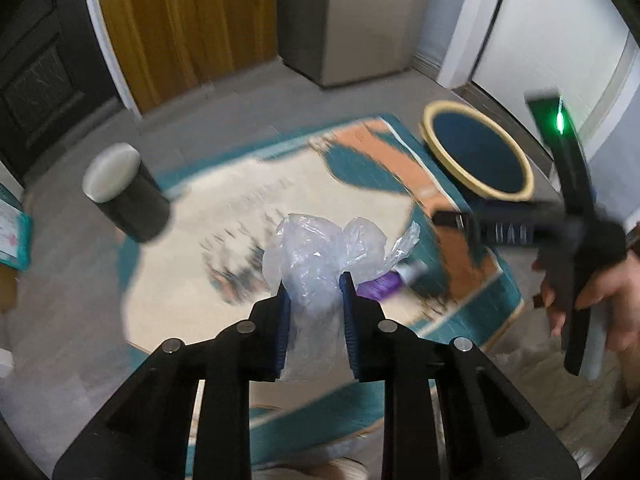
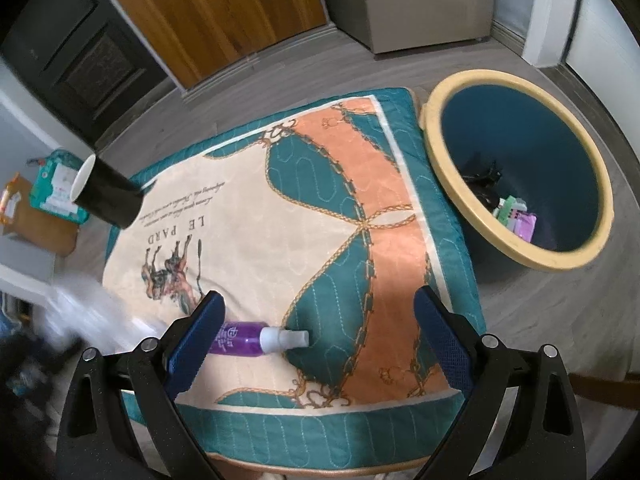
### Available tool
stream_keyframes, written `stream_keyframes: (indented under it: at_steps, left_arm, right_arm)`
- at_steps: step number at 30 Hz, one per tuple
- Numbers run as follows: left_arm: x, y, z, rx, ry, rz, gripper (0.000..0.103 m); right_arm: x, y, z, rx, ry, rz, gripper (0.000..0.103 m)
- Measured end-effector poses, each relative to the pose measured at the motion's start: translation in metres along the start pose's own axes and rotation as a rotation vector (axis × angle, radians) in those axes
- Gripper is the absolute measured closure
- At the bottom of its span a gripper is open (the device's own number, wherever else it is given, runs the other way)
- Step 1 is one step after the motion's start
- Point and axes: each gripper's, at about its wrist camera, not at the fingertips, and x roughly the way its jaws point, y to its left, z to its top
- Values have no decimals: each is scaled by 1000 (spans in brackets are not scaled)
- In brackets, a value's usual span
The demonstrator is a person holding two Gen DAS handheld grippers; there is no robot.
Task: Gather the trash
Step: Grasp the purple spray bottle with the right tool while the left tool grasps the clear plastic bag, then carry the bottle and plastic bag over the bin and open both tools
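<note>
My left gripper (image 1: 314, 284) is shut on a crumpled clear plastic bag (image 1: 320, 256) and holds it above the patterned mat (image 1: 224, 208). The bag shows as a white blur in the right wrist view (image 2: 88, 300). A small purple spray bottle (image 2: 256, 338) lies on the mat (image 2: 320, 184) between my right gripper's open fingers, near the left pad (image 2: 196, 344). My right gripper (image 2: 320, 340) is open and empty; it also shows at the right of the left wrist view (image 1: 452, 220). The blue trash bin with a cream rim (image 2: 440, 152) stands to the mat's right and holds some wrappers.
A black cylinder with a white end (image 2: 106, 194) lies at the mat's left edge. A teal wipes pack (image 2: 56, 188) sits on a wooden board on the floor at left. A grey cabinet (image 2: 420, 0) and a wooden door (image 2: 208, 12) stand behind.
</note>
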Motion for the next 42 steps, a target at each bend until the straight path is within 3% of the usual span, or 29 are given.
stream_keyframes:
  at_steps: [3, 8, 10, 21, 23, 25, 26, 28, 30, 36, 42]
  left_arm:
    - [-6, 21, 10, -28, -28, 28, 80]
    - [17, 44, 12, -171, -18, -42, 80]
    - [19, 46, 16, -171, -23, -47, 80]
    - [39, 64, 27, -212, 3, -50, 80]
    - [40, 66, 26, -219, 8, -50, 80]
    - [41, 68, 26, -224, 11, -52, 80]
    - [42, 69, 26, -225, 11, -54, 80]
    - [41, 67, 26, -223, 10, -59, 80]
    - [41, 65, 26, -215, 11, -60, 80]
    - [39, 58, 32, -204, -1, -64, 80]
    - [36, 40, 50, -195, -32, -86, 80]
  right_arm:
    - [10, 18, -4, -134, -2, -7, 8]
    - [36, 56, -22, -433, 45, 20, 8]
    - [46, 72, -30, -529, 62, 37, 8]
    - [82, 106, -46, -766, 83, 29, 11]
    - [86, 110, -52, -810, 81, 18, 18]
    - [89, 115, -57, -851, 86, 12, 39]
    - [89, 117, -59, -864, 79, 16, 41]
    - [86, 121, -62, -891, 76, 21, 61]
    - [83, 120, -61, -890, 71, 25, 66]
    - [64, 107, -46, -782, 32, 35, 68]
    - [11, 71, -7, -606, -49, 25, 69]
